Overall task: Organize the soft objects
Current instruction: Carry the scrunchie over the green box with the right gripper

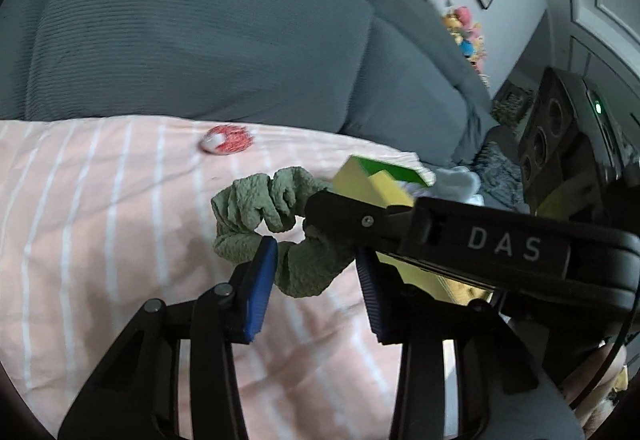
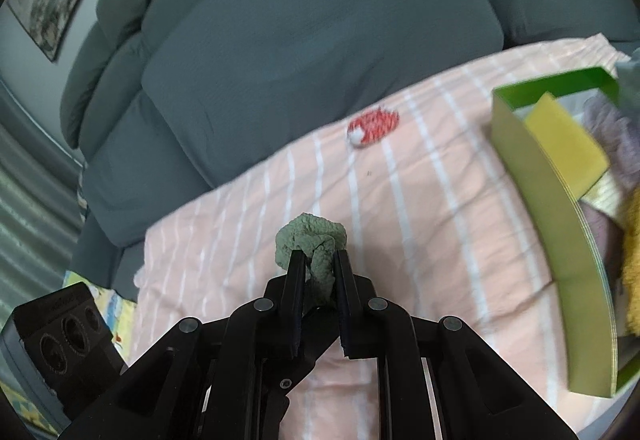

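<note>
R gripper (image 2: 319, 260) pinches scrunchie (image 2: 311, 240) — loop edge-on.

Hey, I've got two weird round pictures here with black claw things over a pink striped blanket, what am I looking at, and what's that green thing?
These are two hand-held grabbing tools, one in each of a person's hands; there is no robot arm. Each tool carries a wide-angle camera looking along its two fingers, hence the round, bent pictures. One picture comes from the left tool, the other from the right.

The green thing is a crinkly hair scrunchie. The right gripper has its jaws closed on it. In the left view, the left gripper has its blue jaws open on either side of the same scrunchie, and the right tool crosses in front of it.

A pink striped sheet lies on a grey sofa. Farther back on the sheet lies a small red-and-white item, too blurred to name. To the right stands an open green box with soft things inside.
</note>
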